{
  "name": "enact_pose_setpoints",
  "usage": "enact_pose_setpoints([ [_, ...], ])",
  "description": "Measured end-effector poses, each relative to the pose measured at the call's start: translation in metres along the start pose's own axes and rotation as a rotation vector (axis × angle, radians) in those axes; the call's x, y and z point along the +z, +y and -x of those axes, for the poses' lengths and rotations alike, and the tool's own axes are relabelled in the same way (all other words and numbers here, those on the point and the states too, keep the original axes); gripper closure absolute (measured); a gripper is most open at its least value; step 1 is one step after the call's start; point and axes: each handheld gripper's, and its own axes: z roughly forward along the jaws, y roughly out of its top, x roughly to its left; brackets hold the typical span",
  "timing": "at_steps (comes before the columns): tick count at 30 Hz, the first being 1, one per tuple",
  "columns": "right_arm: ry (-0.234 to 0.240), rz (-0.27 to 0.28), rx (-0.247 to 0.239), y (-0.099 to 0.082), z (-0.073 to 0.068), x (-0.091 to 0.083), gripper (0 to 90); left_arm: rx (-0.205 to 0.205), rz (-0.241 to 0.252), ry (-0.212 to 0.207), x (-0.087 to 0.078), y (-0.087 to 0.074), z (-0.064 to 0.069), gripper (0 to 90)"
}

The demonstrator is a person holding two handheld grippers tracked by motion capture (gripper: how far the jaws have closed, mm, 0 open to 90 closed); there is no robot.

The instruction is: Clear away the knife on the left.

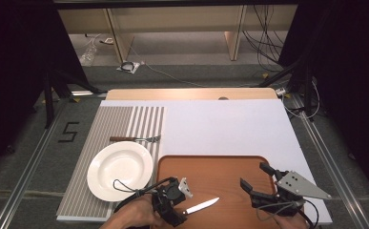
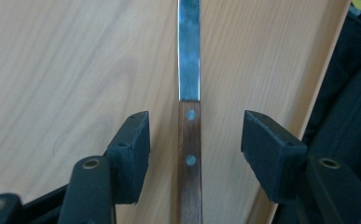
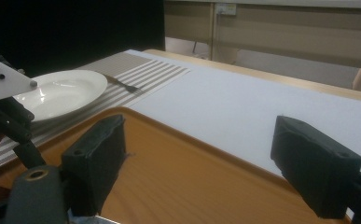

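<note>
A knife [image 1: 201, 206] with a wooden handle lies flat on the brown tray [image 1: 220, 164] near the front edge of the counter [image 1: 230, 124], its blade pointing right and slightly away from the person. The left tool [image 2: 194, 140] sits over the handle end with its jaws spread to either side of the handle; the pads stand clear of the wood, so nothing is gripped. The right tool [image 1: 256, 183] rests over the tray's right part, well apart from the knife, its jaws wide open with nothing between them. Left of the tray a white plate [image 1: 120, 169] sits on a striped placemat [image 1: 115, 119], and a fork [image 1: 134, 139] lies on the mat just behind the plate.
</note>
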Motion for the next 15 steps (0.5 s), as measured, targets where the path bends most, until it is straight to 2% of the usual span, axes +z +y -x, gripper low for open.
enact_pose_setpoints([
  [3, 0.0, -0.004, -0.001, 0.0, 0.0, 0.0, 19.0, 0.023, 0.037, 0.006, -0.001, 0.001, 0.002, 49.6],
  [5, -0.001, -0.003, -0.002, 0.0, 0.0, 0.0, 19.0, 0.041, 0.075, 0.007, -0.002, 0.001, 0.004, 58.2],
  [8, -0.002, -0.004, -0.003, 0.0, 0.0, 0.0, 19.0, 0.052, 0.103, 0.006, -0.001, 0.001, 0.007, 71.1],
  [12, -0.001, -0.003, -0.003, 0.0, 0.0, 0.0, 19.0, 0.091, 0.102, -0.009, 0.005, 0.001, 0.011, 84.6],
  [15, 0.001, -0.002, -0.005, 0.0, 0.0, 0.0, 19.1, 0.111, 0.095, -0.006, 0.013, 0.002, 0.013, 88.3],
])
